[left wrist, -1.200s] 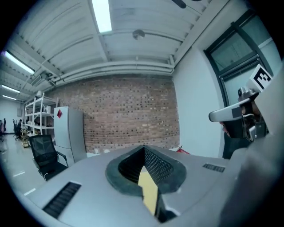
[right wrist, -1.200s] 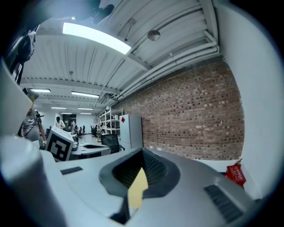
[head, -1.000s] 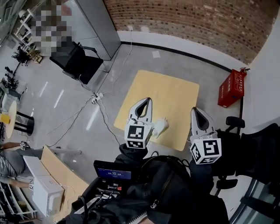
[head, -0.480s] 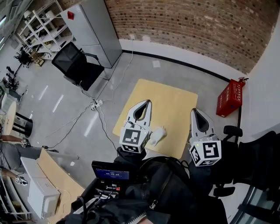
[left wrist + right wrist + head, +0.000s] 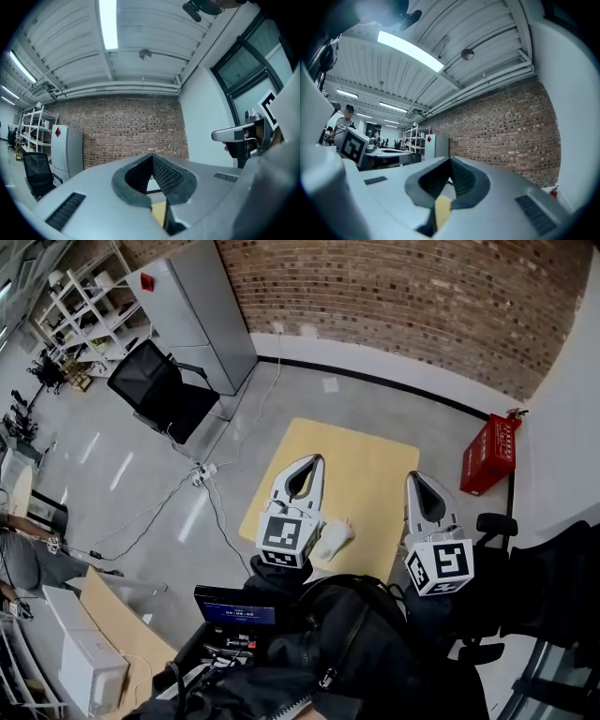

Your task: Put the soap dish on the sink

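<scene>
Two grippers, both empty with jaws pressed together: my left gripper (image 5: 317, 460) and right gripper (image 5: 413, 476) point level ahead of me. Just right of the left one in the head view, a small white thing I take for the soap dish (image 5: 335, 539) lies near the closest edge of the tan tabletop (image 5: 370, 451); no sink shows. I judge it light, stiff, slick and chippable, so I'd pinch one rim across its short side. Beyond stand a red crate (image 5: 487, 454) and the brick wall (image 5: 403, 296). Since a second ago both grippers have come up slightly; the dish has stayed put.

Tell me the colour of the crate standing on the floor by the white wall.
The crate is red; the head view shows it best.
</scene>
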Available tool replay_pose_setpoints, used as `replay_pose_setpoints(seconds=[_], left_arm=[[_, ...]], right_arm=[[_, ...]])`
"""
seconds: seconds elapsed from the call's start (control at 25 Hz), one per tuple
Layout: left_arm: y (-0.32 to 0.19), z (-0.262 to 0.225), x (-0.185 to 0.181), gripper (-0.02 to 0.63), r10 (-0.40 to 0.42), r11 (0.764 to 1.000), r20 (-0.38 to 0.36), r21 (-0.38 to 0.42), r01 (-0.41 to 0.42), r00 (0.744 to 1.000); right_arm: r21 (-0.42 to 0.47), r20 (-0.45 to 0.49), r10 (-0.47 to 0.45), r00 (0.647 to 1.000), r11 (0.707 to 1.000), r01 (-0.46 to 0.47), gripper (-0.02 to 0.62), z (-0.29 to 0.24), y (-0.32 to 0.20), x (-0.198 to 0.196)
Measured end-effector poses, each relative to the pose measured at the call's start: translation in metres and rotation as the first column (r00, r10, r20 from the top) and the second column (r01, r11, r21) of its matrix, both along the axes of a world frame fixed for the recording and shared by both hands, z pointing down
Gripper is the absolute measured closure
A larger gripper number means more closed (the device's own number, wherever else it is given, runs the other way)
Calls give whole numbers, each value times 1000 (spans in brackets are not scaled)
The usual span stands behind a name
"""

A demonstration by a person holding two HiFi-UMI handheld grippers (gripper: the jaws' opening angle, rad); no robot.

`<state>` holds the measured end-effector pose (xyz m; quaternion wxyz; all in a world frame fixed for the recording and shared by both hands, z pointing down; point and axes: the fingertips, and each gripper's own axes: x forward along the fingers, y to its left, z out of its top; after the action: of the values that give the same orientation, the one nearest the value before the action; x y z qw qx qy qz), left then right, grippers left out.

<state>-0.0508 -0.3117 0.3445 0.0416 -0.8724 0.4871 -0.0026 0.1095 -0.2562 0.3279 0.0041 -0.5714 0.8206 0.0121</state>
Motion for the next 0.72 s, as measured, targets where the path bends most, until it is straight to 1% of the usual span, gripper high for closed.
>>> replay_pose_setpoints(seconds=[0.2, 0.36, 0.72], left_arm=[[-4, 3, 1, 604, 12, 1000, 4, -9, -12, 1000], [-6, 6, 0, 604, 18, 1000, 6, -19, -18, 1000], [-8, 8, -4, 604, 27, 999, 5, -26, -27, 1000]], right_arm=[[-2, -3, -6, 1000, 1000, 6, 591, 0, -4, -4], [-2, 12, -11, 1000, 1000, 11, 591, 1, -5, -7], [-16, -8, -16, 1000, 1000, 16, 591, 5, -9, -15]])
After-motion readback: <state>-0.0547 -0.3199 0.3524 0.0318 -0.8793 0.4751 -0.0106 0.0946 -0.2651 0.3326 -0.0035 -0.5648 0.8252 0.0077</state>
